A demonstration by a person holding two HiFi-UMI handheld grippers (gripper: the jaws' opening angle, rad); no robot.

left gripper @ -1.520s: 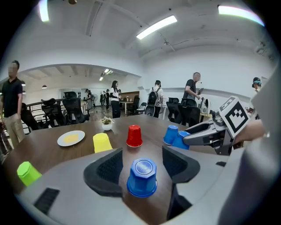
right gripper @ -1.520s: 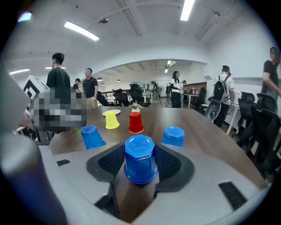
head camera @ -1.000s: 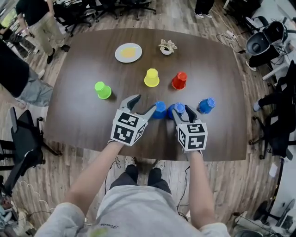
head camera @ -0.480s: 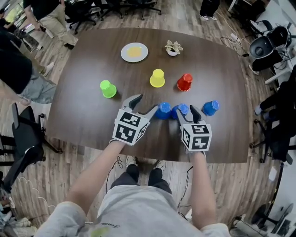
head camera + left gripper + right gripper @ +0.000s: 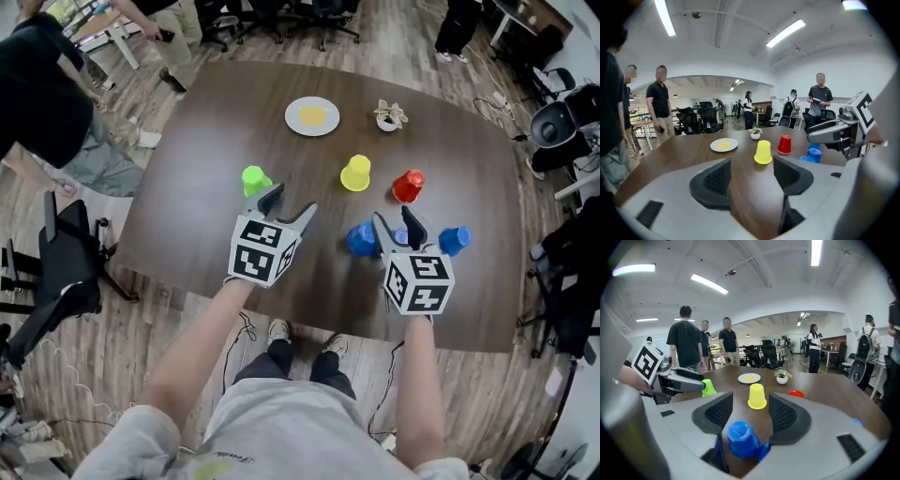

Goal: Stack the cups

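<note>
Several upturned cups stand on the dark table (image 5: 187, 216): green (image 5: 254, 179), yellow (image 5: 355, 174), red (image 5: 408, 187), and three blue ones in a row. The left blue cup (image 5: 361, 239) and the right blue cup (image 5: 454, 240) show whole. The middle blue cup (image 5: 401, 236) is mostly hidden by my right gripper (image 5: 395, 223). That gripper (image 5: 751, 413) hangs open over a blue cup (image 5: 742, 439), and its pads (image 5: 719, 411) do not touch it. My left gripper (image 5: 289, 202) (image 5: 751, 174) is open and empty, just right of the green cup (image 5: 708, 387).
A white plate (image 5: 312, 116) with yellow on it and a small potted plant (image 5: 390, 115) sit at the table's far side. People stand beyond the table's left end, with office chairs (image 5: 56, 281) around it.
My left gripper has moved left, close to the green cup. The right gripper has risen over the middle blue cup. All cups stay in place.
</note>
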